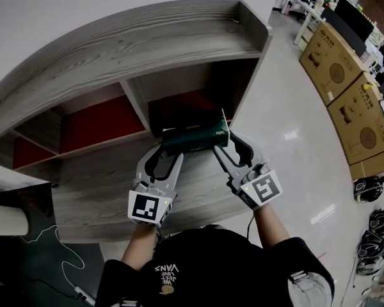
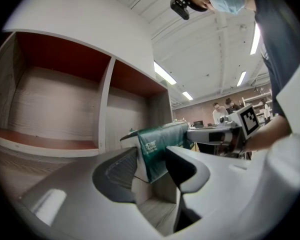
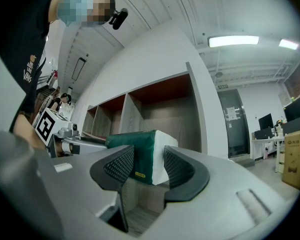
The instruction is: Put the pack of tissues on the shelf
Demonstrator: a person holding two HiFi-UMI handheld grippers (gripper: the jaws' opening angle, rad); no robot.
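Wooden shelf (image 1: 179, 31) bay ahead: left tongs (image 1: 168, 153) and right tongs (image 1: 226, 144) each clamp one end of the tissue pack (image 1: 195, 138), likely to hold it level.

Cardboard boxes (image 1: 338, 61) line the glossy floor (image 1: 288, 117) under strip lights (image 3: 233, 41).

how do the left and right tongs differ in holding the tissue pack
The left tongs clamp the pack of tissues at its left end, the right tongs at its right end. The left marker cube sits lower in the head view than the right marker cube. Both tongs are shut on the pack.
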